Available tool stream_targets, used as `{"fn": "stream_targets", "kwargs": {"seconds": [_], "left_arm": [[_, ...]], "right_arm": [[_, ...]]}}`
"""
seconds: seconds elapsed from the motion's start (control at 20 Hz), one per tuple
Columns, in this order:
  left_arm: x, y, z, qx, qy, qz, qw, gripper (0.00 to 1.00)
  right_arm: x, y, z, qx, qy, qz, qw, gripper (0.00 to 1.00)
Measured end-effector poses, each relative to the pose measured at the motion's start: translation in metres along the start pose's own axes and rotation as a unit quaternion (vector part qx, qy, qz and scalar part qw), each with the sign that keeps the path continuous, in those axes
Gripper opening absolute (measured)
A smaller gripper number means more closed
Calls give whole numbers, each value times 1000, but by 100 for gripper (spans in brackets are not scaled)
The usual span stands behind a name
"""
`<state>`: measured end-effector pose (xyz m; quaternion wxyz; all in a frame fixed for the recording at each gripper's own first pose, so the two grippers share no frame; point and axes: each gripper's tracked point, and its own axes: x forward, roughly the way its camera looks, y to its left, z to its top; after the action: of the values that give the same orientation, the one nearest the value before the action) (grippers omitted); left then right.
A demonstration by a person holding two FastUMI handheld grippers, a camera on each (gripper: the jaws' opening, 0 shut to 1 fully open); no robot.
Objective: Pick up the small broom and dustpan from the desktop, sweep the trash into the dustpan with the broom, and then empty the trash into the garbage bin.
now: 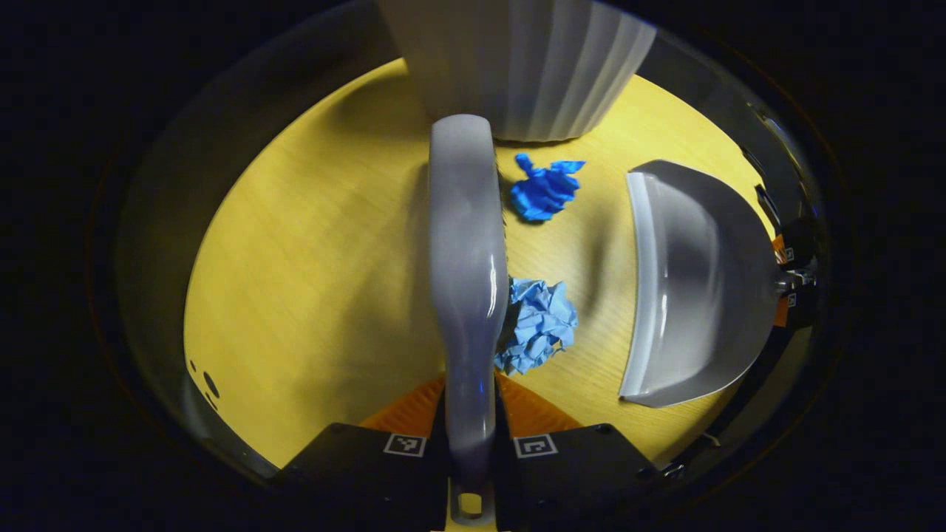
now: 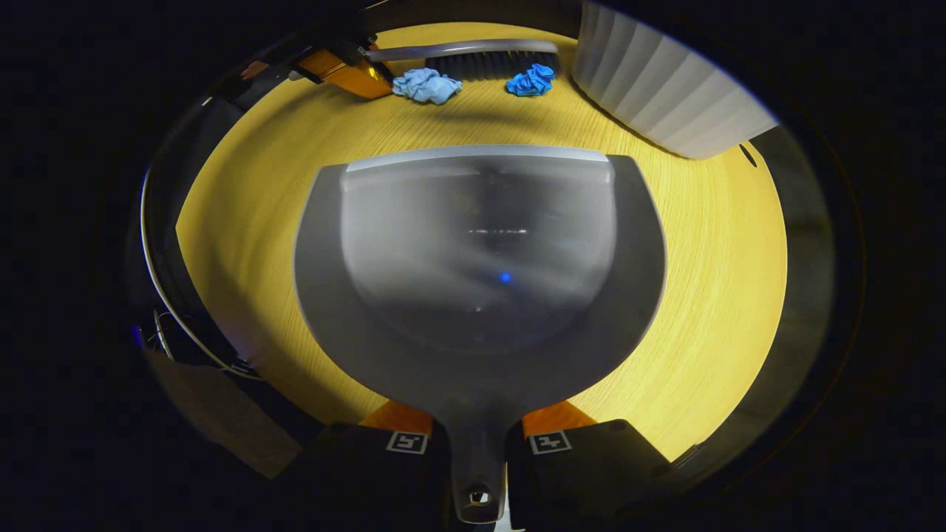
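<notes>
In the left gripper view the broom (image 1: 465, 281) is seen clamped by its handle between the fingers of the left gripper (image 1: 470, 443), its long axis running straight ahead toward the white ribbed garbage bin (image 1: 517, 66) at the far edge of the yellow desktop (image 1: 310, 258). Just beside the broom's right flank a pale blue crumpled paper (image 1: 538, 325) is touched, and a darker blue scrap (image 1: 545, 191) lies farther on, near the bin's base. Toward the desktop's right edge the grey dustpan (image 1: 702, 281) is held with its mouth turned to the two scraps. In the right gripper view the dustpan's handle is pinched by the right gripper (image 2: 479, 443); nothing is seen in its pan.
</notes>
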<state>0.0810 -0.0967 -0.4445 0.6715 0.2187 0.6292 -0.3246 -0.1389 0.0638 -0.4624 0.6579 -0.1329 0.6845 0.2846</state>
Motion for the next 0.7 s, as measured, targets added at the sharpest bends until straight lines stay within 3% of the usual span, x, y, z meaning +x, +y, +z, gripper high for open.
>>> {"fn": "stream_targets", "kwargs": {"seconds": [0.1,0.2,0.3,0.35,0.7], "left_arm": [[0,-14,5,16,-1,-20,1000,25],[2,-26,6,31,-1,-31,999,32],[-3,-41,5,36,5,-54,998,26],[-5,-49,5,34,8,-66,997,29],[-17,-109,-2,-37,19,-137,990,28]], "right_arm": [[-3,-1,2,1,-1,2,1000,35],[-4,-1,4,2,-1,4,1000,35],[-6,1,8,3,0,5,1000,35],[-4,-1,7,4,0,5,1000,35],[-3,-3,8,8,-4,0,1000,35]]}}
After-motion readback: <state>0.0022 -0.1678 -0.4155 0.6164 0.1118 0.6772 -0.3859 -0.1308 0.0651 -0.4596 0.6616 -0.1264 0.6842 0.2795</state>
